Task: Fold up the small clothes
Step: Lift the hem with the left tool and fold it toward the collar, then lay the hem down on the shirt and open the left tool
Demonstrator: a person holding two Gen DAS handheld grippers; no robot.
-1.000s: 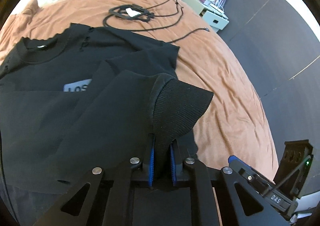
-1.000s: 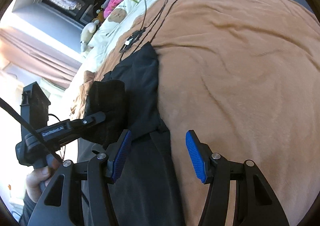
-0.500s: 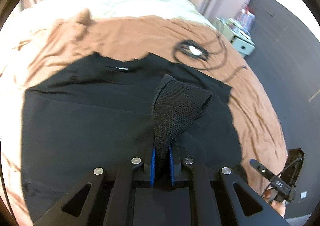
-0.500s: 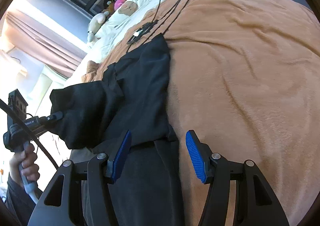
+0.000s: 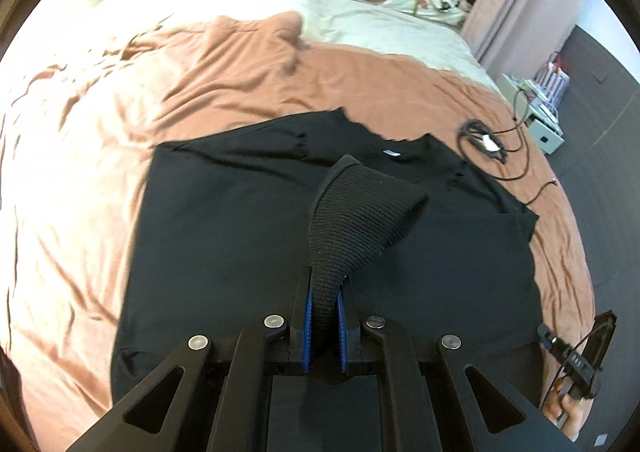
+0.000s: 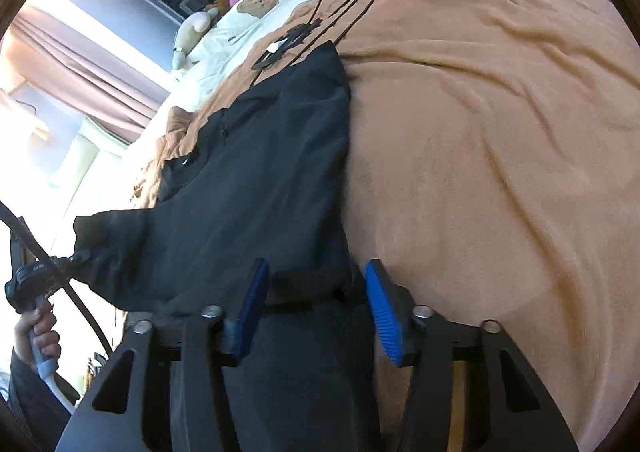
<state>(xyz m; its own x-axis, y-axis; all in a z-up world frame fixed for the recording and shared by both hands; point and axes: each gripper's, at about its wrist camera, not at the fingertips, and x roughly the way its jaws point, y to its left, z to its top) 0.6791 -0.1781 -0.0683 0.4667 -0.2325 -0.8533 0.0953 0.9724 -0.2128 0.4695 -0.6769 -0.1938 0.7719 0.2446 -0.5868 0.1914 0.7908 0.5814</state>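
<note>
Sweatshirt (image 5: 224, 236), soft and limp, is pinched at its ribbed cuff (image 5: 356, 220) by the left claw (image 5: 325, 326); right claw (image 6: 316, 302) gapes wide.

Light: daylight from the window (image 6: 36, 64) at the left of the right wrist view.
Glare: window blown out to white; the blanket's (image 5: 60, 188) left side washed pale.
Dark areas: the shirt (image 5: 240, 220) reads near-solid black, folds hard to see.
Distortion: strong fisheye curve, black vignette at all corners.
Blur: slight softness toward the rims; centre fairly sharp.
</note>
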